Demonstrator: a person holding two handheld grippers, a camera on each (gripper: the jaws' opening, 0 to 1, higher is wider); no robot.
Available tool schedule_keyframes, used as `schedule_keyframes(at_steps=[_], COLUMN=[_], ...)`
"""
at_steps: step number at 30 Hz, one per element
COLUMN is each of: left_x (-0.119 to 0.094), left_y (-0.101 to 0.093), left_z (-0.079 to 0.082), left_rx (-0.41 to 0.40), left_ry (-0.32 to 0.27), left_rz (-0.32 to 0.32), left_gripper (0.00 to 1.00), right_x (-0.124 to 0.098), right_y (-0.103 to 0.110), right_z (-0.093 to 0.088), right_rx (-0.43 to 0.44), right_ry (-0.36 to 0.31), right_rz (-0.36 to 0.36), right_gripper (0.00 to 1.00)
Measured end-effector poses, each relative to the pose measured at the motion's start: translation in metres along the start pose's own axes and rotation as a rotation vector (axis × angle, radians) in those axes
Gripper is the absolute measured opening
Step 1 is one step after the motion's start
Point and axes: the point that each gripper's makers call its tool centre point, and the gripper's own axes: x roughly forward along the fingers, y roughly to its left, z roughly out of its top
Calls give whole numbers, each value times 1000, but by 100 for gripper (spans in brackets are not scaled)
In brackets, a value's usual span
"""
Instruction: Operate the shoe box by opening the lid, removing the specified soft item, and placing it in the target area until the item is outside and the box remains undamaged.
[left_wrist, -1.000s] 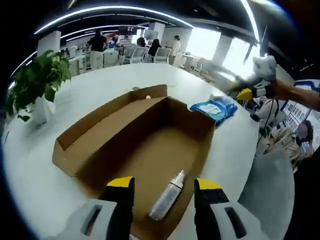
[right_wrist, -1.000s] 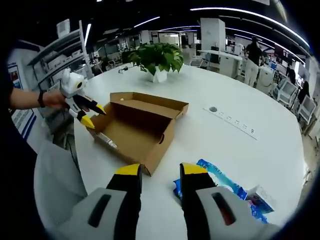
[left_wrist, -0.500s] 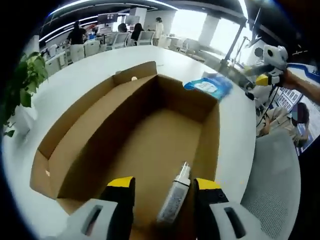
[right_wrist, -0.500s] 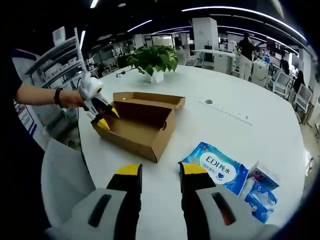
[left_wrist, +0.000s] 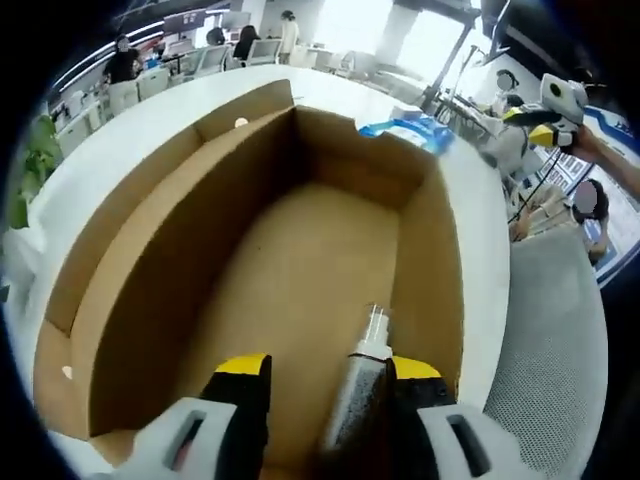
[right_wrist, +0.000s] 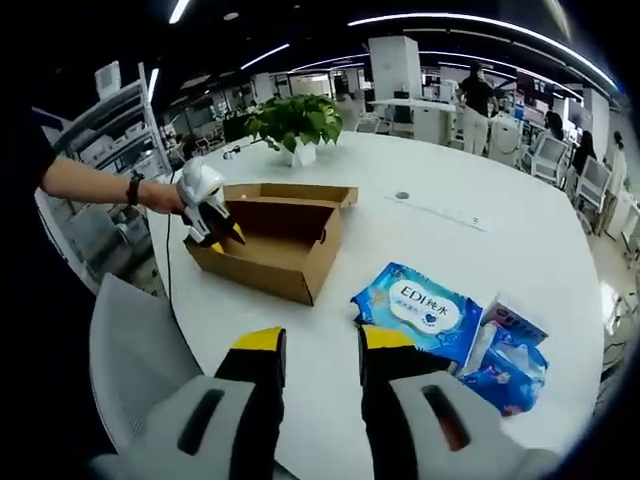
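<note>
White round table (right_wrist: 440, 215), open-plan office, left gripper (left_wrist: 325, 375) straddling bottle (left_wrist: 362, 385), right gripper (right_wrist: 311, 345) released

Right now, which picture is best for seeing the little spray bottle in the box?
The left gripper view: the spray bottle lies close up on the floor of the open cardboard box, between the left tool's tips. In the right gripper view the box is far off, and its wall hides the bottle.

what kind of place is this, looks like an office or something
Most likely an open-plan office: a big white round table, rows of desks with people behind, long ceiling strip lights, and a potted plant.
</note>
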Motion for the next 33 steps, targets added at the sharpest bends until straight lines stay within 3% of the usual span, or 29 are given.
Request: schedule_keyframes(at_steps=[6, 11, 14, 16, 20, 22, 25, 29, 33], left_x=[4, 2, 4, 4, 3, 1, -3, -5, -1], left_y=[0, -3, -2, -1, -3, -4, -2, -7, -5], left_z=[-3, -2, -5, -5, -3, -7, -14, -16, -22], left_rx=[13, 90, 29, 37, 99, 162, 192, 201, 246], left_ry=[25, 51, 47, 43, 46, 76, 111, 102, 130], left_rz=[-28, -41, -64, -58, -49, -53, -53, -80, -51], left_gripper=[50, 48, 48, 50, 49, 49, 49, 48, 49], right_x=[-6, -6, -6, -6, -4, -3, -3, -3, -2], right_y=[1, 3, 2, 2, 4, 6, 8, 8, 9], right_z=[-3, -1, 0, 0, -2, -2, 1, 3, 1], right_rx=[12, 11, 7, 8, 13, 8, 4, 6, 7], right_ry=[-5, -6, -8, -8, -2, 4, -3, -13, -10], right_rz=[-11, -13, -15, -17, -13, -8, -7, -7, -4], right_gripper=[26, 25, 25, 24, 23, 23, 23, 22, 22])
